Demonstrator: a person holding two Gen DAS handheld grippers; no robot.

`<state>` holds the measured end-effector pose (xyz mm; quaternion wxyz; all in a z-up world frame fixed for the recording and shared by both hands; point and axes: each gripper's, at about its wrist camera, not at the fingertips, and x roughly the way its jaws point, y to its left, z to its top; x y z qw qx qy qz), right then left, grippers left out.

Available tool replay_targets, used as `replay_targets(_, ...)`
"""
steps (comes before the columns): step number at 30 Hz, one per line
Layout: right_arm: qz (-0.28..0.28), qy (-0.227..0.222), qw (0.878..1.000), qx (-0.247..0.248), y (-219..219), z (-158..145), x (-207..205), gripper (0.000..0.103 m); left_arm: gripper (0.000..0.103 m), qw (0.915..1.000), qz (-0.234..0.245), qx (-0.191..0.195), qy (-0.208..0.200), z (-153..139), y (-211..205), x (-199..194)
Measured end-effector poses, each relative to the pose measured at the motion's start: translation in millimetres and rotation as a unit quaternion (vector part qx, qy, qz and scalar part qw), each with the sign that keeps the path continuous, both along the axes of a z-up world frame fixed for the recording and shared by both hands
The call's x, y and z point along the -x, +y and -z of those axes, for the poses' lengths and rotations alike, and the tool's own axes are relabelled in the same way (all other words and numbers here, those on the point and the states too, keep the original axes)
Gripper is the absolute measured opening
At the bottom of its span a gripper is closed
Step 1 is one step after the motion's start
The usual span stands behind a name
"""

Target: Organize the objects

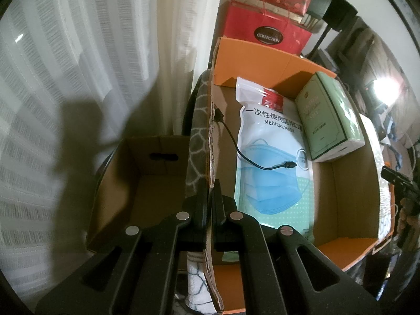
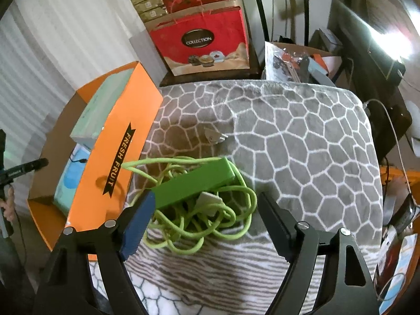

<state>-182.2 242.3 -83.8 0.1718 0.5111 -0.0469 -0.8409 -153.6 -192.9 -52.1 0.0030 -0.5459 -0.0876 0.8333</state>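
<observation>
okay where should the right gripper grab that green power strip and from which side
Grip the green power strip across its long bar, near the middle, coming from above. The bar lies on top of its tangled green cord, so its narrow sides are exposed. The right gripper is open and probably wide enough to straddle it; avoid the loose loops.

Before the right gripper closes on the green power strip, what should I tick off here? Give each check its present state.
1. Right gripper jaws wide open: ok.
2. Green rectangular power strip between the jaws: ok, its near end sits by the blue-padded finger.
3. Tangled lime-green cord clear of the pads: not ok.
4. Left gripper shut on the orange cardboard fruit box wall: ok.
5. Free floor space in the box: ok.
6. Strip unplugged: cannot tell.
</observation>
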Motion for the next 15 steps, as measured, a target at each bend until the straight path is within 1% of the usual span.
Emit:
replay_targets(2,-0.001,-0.008,1.000,0.004,-2.3,2.5,4.3,0.082,0.002,1.0000,0.001,0.001,0.000,0.0,0.1,-0.1)
replay_targets(8,0.003,-0.014,1.000,0.004,-1.5,6.5,3.6,0.082,0.002,1.0000,0.001,0.001,0.000,0.1,-0.6,0.3)
replay_targets(13,-0.010,-0.011,1.000,-0.006,4.0,8.8,-7.5,0.082,0.002,1.0000,0.001,0.002,0.001,0.0,-1.1,0.6)
replay_targets(15,-0.011,-0.013,1.000,-0.018,4.8,12.1,-10.2,0.082,0.002,1.0000,0.001,0.002,0.001,0.0,-1.0,0.3)
